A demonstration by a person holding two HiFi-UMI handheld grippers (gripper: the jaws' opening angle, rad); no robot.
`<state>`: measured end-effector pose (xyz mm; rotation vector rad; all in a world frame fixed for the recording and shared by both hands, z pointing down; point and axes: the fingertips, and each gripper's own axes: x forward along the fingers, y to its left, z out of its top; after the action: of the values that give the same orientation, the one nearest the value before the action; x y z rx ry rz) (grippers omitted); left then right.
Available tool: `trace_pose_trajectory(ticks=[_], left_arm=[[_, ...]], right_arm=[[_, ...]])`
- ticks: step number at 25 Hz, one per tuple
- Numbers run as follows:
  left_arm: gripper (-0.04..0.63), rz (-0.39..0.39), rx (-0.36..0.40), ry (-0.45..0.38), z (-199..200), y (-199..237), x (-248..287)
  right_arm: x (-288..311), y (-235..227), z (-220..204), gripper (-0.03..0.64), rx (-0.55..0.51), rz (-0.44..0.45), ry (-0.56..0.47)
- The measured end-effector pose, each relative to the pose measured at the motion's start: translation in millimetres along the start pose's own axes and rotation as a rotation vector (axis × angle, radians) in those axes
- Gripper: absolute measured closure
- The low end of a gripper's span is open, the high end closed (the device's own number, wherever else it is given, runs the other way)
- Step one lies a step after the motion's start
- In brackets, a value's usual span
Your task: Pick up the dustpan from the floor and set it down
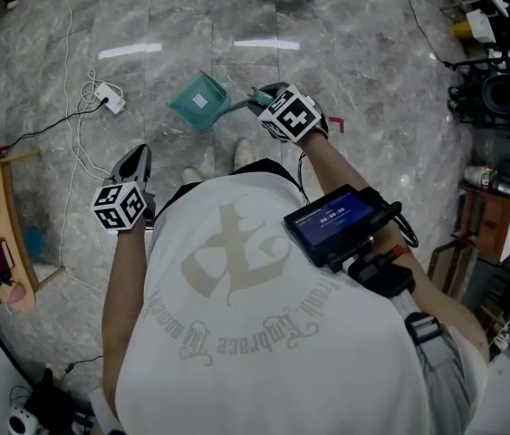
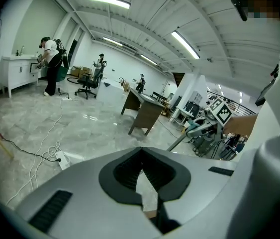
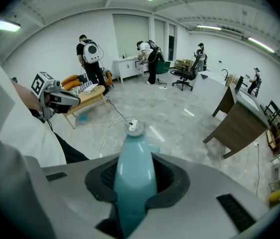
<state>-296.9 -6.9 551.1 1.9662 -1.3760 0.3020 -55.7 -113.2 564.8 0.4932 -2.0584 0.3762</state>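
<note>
Close to the person's white shirt [image 1: 236, 315], a small screen [image 1: 334, 217] sits strapped on the right arm. Down at the left side, the left gripper [image 1: 137, 159] has its jaws pressed together with nothing between them. A bit farther out, the right gripper [image 1: 258, 99] pinches the long handle [image 3: 132, 178] of the teal dustpan [image 1: 200, 101]. The dustpan hangs in front of the person's shoes [image 1: 244, 152]. It looks to be off the gray floor [image 1: 345, 53], but from above that is hard to be sure of. Past it, to the left, a white power strip [image 1: 110, 99] lies on the floor with thin cords [image 1: 78, 143]. Far across the room stand a brown desk [image 3: 239, 123] and other people [image 3: 87, 54].
</note>
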Motion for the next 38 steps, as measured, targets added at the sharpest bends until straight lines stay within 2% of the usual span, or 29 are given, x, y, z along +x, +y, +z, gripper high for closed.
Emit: trace_pose_trajectory(ticks=[13,20,26,38], left_arm=[[0.583,-0.07,0.089,0.0,38.6,-12.5,12.5],[0.583,-0.111,0.121,-0.019,15.2,0.8,-22.7],[0.583,-0.13,0.142,-0.016,12.6,3.1,-24.6],[0.583,-0.169,0.138,-0.022,3.6,-0.3,-33.9]], right_arm=[[-31.1,9.9,46.4,0.515,-0.047,0.012,-0.024],[-41.0,65.4,56.3,0.515,-0.077,-0.02,-0.041],[-46.1,77.5,60.7,0.515,-0.077,-0.029,-0.045],[-56.7,98.3,52.9,0.515,-0.054,-0.055,-0.045]])
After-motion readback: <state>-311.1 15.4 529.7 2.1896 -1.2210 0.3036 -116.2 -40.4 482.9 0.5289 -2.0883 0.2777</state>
